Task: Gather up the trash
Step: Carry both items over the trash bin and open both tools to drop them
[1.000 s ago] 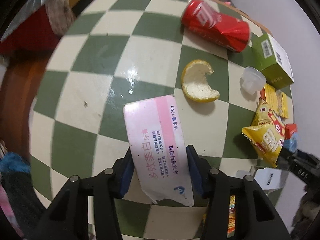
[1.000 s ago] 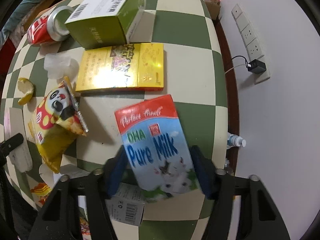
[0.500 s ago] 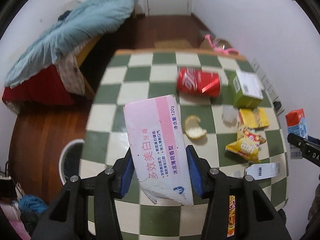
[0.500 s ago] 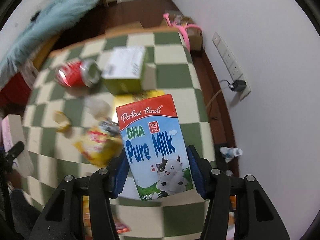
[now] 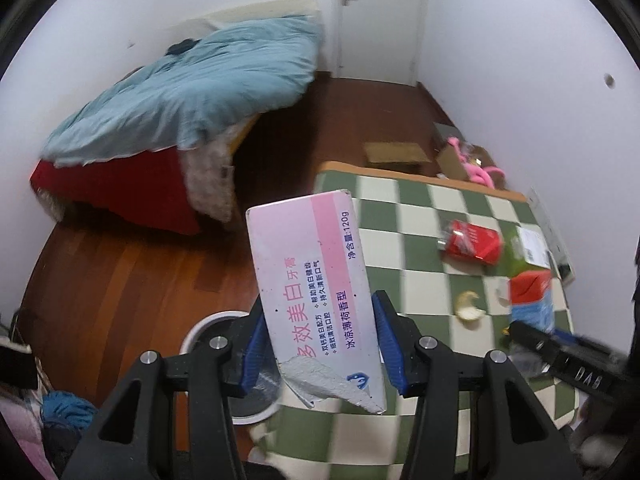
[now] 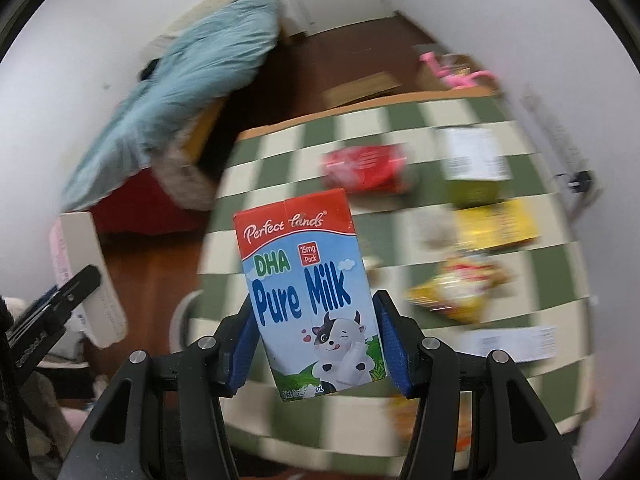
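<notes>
My left gripper (image 5: 318, 344) is shut on a pink and white toothpaste box (image 5: 312, 280) with a torn lower end, held high above the left edge of the checked table (image 5: 420, 280). My right gripper (image 6: 316, 344) is shut on a blue and red Pure Milk carton (image 6: 308, 296), also lifted above the table. The milk carton (image 5: 530, 300) and right gripper show at the right of the left wrist view. The toothpaste box (image 6: 80, 264) shows at the left of the right wrist view. A white round bin (image 5: 212, 328) stands on the floor below the left gripper.
On the table lie a red can (image 5: 470, 244), a green box (image 5: 524, 256), an orange peel (image 5: 468, 306), a yellow flat box (image 6: 496, 224) and a yellow snack bag (image 6: 456, 288). A bed with a blue quilt (image 5: 192, 92) stands beyond the wooden floor.
Both grippers have risen well above the table with their boxes and swung left. The view now takes in the floor, the bed and the white bin.
</notes>
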{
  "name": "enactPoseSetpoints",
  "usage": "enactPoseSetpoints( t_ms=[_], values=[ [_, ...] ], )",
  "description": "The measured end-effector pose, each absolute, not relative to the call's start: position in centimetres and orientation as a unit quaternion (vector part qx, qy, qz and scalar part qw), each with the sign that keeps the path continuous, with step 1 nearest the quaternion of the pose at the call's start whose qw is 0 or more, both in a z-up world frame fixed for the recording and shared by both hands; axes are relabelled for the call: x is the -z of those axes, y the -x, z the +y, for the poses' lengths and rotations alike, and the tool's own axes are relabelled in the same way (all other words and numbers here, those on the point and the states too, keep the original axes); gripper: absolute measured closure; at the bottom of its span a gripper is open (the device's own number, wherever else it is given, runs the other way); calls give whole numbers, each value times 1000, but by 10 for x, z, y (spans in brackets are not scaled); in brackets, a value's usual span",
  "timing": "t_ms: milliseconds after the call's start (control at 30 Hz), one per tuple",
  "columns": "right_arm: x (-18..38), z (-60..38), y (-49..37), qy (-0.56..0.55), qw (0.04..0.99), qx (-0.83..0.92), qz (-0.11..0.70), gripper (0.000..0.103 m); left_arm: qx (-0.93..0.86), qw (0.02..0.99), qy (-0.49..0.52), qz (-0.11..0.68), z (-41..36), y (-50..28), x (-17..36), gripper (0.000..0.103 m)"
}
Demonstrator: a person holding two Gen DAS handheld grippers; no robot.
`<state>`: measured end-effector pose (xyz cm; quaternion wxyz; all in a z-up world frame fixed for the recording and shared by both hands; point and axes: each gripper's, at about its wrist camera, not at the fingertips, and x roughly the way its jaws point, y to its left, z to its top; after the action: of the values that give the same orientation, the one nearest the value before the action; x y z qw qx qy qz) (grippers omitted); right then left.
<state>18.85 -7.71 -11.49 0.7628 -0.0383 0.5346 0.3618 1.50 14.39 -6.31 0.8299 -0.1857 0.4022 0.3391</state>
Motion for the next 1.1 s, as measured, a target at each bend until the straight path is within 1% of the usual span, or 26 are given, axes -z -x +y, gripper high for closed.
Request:
enactPoseSetpoints(
  t_ms=[100, 167, 333, 433, 467, 567, 600, 633, 667, 700, 733, 867, 933, 967, 1000, 1067, 1100],
  values=[
    [124, -28, -150, 34, 735, -401, 546, 46, -353, 817, 213, 403, 175, 18, 72, 57],
    [135, 3, -126, 42, 716, -422, 554, 46, -364, 804, 230, 411, 197, 37, 87, 57],
    [187, 83, -74, 76, 665, -454, 588, 46, -385, 766, 278, 433, 242, 77, 137, 57],
    [220, 119, -57, 96, 643, -456, 608, 46, -376, 748, 322, 443, 265, 90, 170, 55],
    [228, 126, -55, 98, 636, -455, 615, 46, -375, 740, 338, 444, 273, 93, 183, 54],
    [256, 157, -47, 113, 619, -451, 633, 46, -383, 720, 361, 452, 288, 99, 208, 52],
    [262, 164, -44, 118, 615, -450, 636, 46, -385, 716, 366, 453, 293, 99, 213, 48],
    [268, 172, -42, 124, 612, -449, 639, 46, -388, 712, 371, 452, 296, 101, 218, 42],
    [275, 180, -39, 131, 609, -447, 642, 46, -393, 708, 377, 450, 299, 103, 223, 21],
    [281, 188, -38, 138, 606, -446, 644, 46, -395, 705, 381, 448, 302, 108, 224, 2],
    [287, 194, -40, 143, 604, -443, 647, 46, -400, 702, 385, 447, 305, 112, 227, 0],
    [306, 217, -37, 161, 599, -433, 654, 45, -423, 689, 384, 446, 311, 129, 230, 0],
    [311, 224, -35, 167, 596, -432, 656, 33, -439, 686, 375, 444, 311, 138, 228, 0],
    [311, 225, -33, 172, 597, -431, 654, 20, -445, 685, 373, 440, 311, 141, 226, 0],
    [310, 226, -31, 176, 598, -431, 653, 12, -452, 686, 369, 434, 310, 145, 224, 0],
    [307, 227, -28, 184, 599, -434, 648, 5, -468, 685, 356, 430, 308, 150, 221, 0],
    [305, 228, -26, 192, 602, -433, 643, 5, -473, 683, 349, 433, 307, 151, 220, 0]
  ],
)
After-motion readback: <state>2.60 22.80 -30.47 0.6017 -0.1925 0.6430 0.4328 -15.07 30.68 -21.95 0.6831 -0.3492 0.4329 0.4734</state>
